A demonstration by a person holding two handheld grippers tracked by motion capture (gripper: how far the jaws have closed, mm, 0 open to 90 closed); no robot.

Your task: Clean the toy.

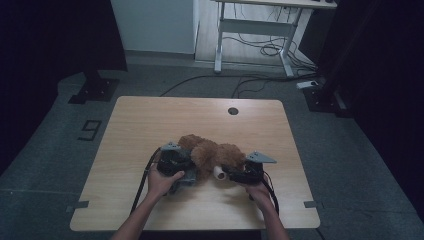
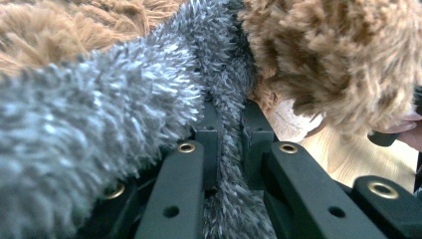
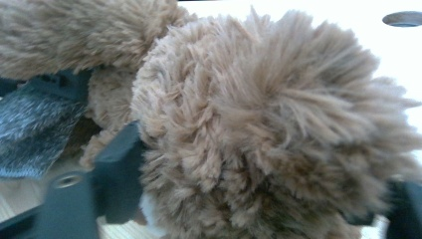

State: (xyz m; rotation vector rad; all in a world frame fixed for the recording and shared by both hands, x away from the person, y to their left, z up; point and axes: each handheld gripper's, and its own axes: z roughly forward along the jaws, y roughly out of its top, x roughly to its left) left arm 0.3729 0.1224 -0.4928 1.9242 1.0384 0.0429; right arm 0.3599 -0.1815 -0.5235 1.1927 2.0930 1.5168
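Grey fur strip (image 2: 224, 164) pinched between left gripper (image 2: 230, 134) fingers; right gripper (image 3: 259, 199) fingers straddle brown plush toy (image 3: 268, 129), tips buried, grip unclear.

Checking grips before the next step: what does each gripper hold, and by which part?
The left gripper pinches a strip of the grey furry fabric. The right gripper has a brown plush toy's rounded limb between its jaws; whether they press is unclear.
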